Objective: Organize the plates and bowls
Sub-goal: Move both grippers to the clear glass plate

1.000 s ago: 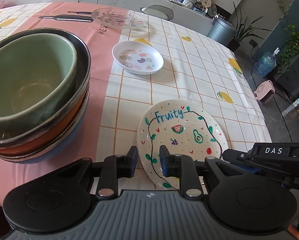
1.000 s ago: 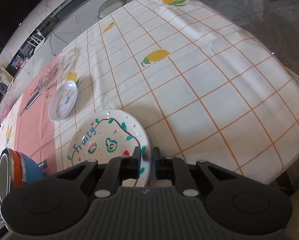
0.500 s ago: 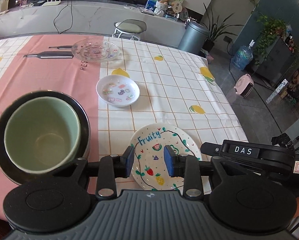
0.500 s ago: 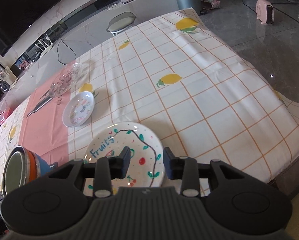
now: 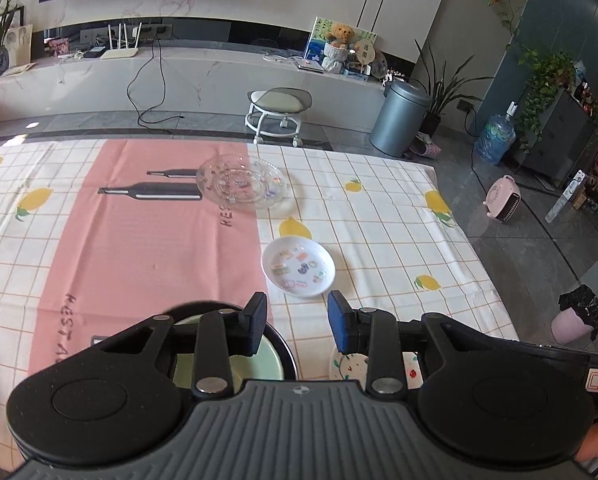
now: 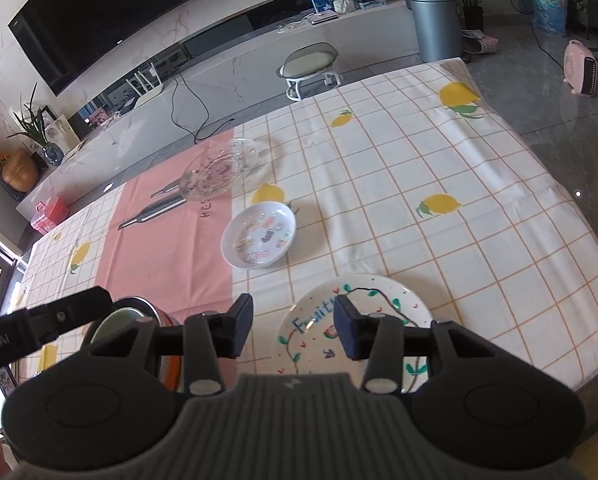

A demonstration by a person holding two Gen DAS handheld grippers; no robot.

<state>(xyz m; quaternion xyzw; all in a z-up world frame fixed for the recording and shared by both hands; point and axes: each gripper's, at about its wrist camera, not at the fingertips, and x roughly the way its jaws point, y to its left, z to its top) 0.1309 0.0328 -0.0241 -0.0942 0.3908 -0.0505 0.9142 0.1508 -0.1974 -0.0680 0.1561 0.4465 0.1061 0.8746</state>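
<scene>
Since the earlier frames both grippers had been lifted clear of the Fruity plate (image 6: 363, 320), which was left flat at the near right of the tablecloth (image 5: 339, 208). The left gripper (image 5: 297, 322) was held part open and empty; the right gripper (image 6: 293, 330) was opening, nothing between its jaws. The stacked bowls (image 5: 259, 360) sat near left, a sticker dish (image 5: 297, 266) mid-table, a glass plate (image 5: 241, 181) farther off. Beyond were seen a stool (image 5: 279, 110) and a bin (image 5: 399, 116).
</scene>
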